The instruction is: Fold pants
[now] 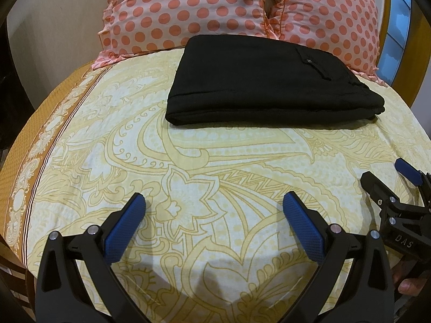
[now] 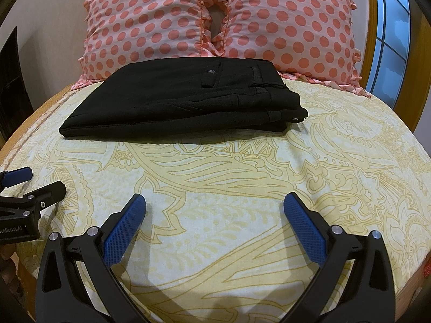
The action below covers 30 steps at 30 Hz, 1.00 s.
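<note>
Black pants (image 1: 266, 80) (image 2: 188, 102) lie folded into a flat rectangle on the far part of the bed, their waistband and a buttoned pocket toward the right. My left gripper (image 1: 214, 202) hovers open over the bedsheet, well short of the pants, with nothing between its blue pads. My right gripper (image 2: 215, 202) is likewise open and empty, near the bed's front. Each gripper shows in the other's view: the right gripper (image 1: 388, 180) at the right edge, the left gripper (image 2: 35, 183) at the left edge.
The bed is covered by a yellow patterned sheet (image 1: 188, 167) (image 2: 242, 177). Two pink polka-dot pillows (image 1: 188, 8) (image 2: 291, 27) lean behind the pants. A wooden frame with a window (image 2: 390, 40) stands at right. A hand (image 1: 409, 285) holds the right gripper.
</note>
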Each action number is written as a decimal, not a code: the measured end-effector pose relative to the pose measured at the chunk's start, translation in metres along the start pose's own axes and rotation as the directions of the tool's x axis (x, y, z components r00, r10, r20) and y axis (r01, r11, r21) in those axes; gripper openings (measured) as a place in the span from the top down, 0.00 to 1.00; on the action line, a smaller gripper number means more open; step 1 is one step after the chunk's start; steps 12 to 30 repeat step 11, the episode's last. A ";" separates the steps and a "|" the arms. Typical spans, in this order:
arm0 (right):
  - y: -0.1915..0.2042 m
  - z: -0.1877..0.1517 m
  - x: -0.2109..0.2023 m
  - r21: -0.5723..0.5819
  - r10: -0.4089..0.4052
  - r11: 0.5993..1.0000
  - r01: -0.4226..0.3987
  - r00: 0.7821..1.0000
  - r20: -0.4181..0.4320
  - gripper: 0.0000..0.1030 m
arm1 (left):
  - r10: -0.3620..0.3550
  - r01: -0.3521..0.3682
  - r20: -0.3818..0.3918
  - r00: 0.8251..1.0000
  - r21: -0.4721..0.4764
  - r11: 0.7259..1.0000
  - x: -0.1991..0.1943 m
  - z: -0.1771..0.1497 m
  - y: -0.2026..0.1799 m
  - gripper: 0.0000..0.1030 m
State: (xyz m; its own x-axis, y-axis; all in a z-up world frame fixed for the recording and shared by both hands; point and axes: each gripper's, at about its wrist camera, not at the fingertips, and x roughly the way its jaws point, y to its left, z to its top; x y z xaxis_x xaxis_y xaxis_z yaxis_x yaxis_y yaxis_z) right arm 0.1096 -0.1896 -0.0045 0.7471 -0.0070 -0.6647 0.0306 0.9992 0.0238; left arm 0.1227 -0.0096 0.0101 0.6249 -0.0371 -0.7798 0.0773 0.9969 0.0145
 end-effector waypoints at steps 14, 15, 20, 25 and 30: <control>0.000 -0.001 0.000 0.000 0.000 1.000 0.000 1.000 0.001 0.01 | -0.004 0.004 0.017 1.000 0.007 1.000 0.000 0.001 -0.001 0.02; 0.000 -0.001 0.000 0.000 0.000 1.000 0.000 1.000 0.001 0.01 | -0.004 0.004 0.017 1.000 0.007 1.000 0.000 0.001 -0.001 0.02; 0.000 -0.001 0.000 0.000 0.000 1.000 0.000 1.000 0.001 0.01 | -0.004 0.004 0.017 1.000 0.007 1.000 0.000 0.001 -0.001 0.02; 0.000 -0.001 0.000 0.000 0.000 1.000 0.000 1.000 0.001 0.01 | -0.004 0.004 0.017 1.000 0.007 1.000 0.000 0.001 -0.001 0.02; 0.000 -0.001 0.000 0.000 0.000 1.000 0.000 1.000 0.001 0.01 | -0.004 0.004 0.017 1.000 0.007 1.000 0.000 0.001 -0.001 0.02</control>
